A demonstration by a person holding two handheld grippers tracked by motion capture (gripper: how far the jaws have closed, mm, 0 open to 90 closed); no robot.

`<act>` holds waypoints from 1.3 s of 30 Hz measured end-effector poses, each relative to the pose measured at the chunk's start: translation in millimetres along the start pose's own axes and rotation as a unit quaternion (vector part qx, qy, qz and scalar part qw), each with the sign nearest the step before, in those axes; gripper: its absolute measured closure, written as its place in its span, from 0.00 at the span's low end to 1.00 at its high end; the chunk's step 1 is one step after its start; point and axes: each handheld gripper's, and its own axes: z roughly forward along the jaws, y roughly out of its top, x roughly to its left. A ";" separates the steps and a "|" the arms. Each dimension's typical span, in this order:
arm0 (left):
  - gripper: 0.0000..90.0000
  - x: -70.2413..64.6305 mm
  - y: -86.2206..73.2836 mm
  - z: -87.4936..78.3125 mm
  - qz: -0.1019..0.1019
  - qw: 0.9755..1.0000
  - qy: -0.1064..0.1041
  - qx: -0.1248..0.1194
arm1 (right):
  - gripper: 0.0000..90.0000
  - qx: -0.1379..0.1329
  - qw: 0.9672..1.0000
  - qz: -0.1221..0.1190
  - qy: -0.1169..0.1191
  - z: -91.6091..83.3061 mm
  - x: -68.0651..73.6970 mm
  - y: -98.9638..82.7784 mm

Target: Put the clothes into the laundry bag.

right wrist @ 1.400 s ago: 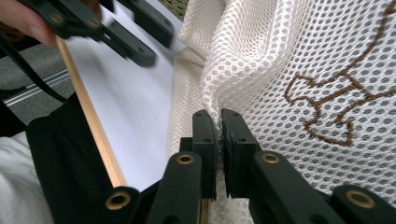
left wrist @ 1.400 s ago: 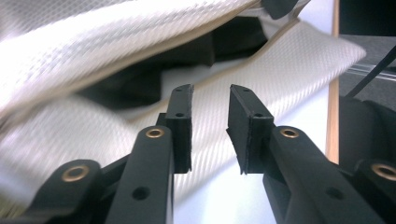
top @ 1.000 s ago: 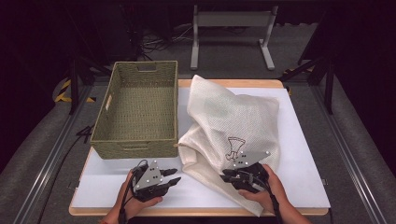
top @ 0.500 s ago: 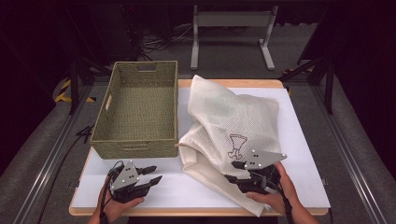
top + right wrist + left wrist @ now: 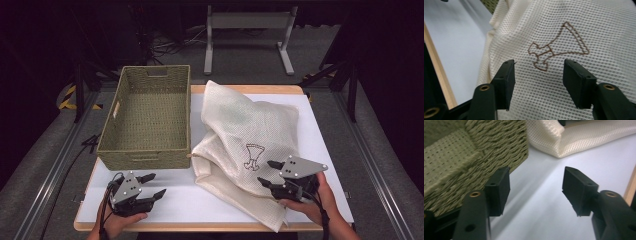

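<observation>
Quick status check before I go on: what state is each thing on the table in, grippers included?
Woven basket: upright, empty, at the table's left.
Cream mesh cloth: crumpled and folded over itself, lying beside the basket, embroidered motif facing up.
Left gripper: jaws just been opening, nothing between them, over bare table.
Right gripper: jaws just been opening, above the cloth, gripping nothing.

In the high view the person's forearms are cut off by the bottom edge, and the hand behind the left tongs (image 5: 148,186) is mostly covered by the tool. The right tongs (image 5: 266,172) hide part of the mesh cloth (image 5: 245,127) beneath them. The cloth's folds cover the tabletop (image 5: 200,200) under it. The brown stitched figure (image 5: 253,156) is too small to read there. In the left gripper view the woven basket (image 5: 474,152) is blurred and cropped at the top and left edges.
</observation>
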 end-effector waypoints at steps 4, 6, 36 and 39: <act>0.35 2.3 -4.9 -3.0 -0.006 1.000 0.009 0.003 | 0.43 -0.004 1.000 -0.004 -0.016 -8.4 -8.5 -8.3; 0.32 2.7 -6.4 -3.7 -0.007 1.000 0.015 0.007 | 0.42 -0.006 1.000 -0.003 -0.024 -13.4 -12.8 -16.2; 0.11 21.5 -41.5 -18.2 -0.066 0.995 0.076 0.011 | 0.22 -0.004 0.988 0.091 -0.126 -35.6 -42.6 -137.3; 0.11 21.8 -42.4 -20.2 -0.072 0.994 0.080 0.005 | 0.21 -0.004 0.987 0.087 -0.138 -33.6 -43.1 -140.1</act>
